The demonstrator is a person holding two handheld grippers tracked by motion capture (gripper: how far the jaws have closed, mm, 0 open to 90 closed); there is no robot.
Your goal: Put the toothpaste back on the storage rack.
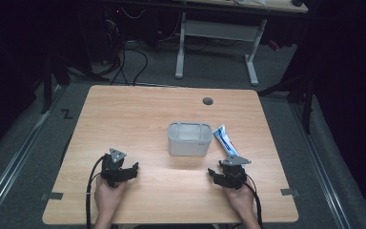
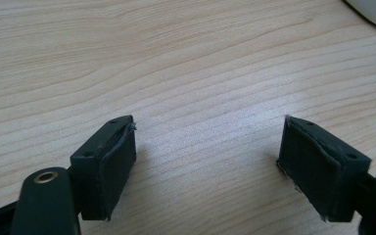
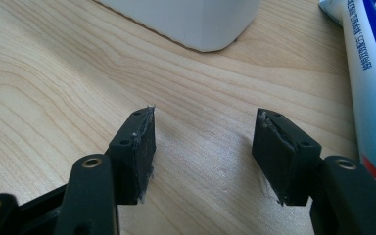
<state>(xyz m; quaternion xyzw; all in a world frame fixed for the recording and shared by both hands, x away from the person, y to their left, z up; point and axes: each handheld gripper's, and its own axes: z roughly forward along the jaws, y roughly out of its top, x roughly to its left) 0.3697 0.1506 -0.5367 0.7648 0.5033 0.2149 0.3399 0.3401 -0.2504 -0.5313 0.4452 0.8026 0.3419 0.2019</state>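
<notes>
Both sets of jaws are spread wide with nothing between them, resting low over the worktop [image 1: 124, 114]. The right gripper [image 3: 203, 152] is the nearer one: the toothpaste tube [image 3: 372, 83] lies just ahead and to its right, long axis running away from the jaws, beside the white container [image 1: 189, 139]. The left gripper [image 2: 208, 161] sits well apart. The tube is white and blue, lying flat.

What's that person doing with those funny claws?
A person holds a claw in each hand at a wooden table. The left claw and the right claw are both open and hold nothing. A white box stands in the middle, and a tube lies beside it, close to the right claw. Nothing has been picked up.
</notes>
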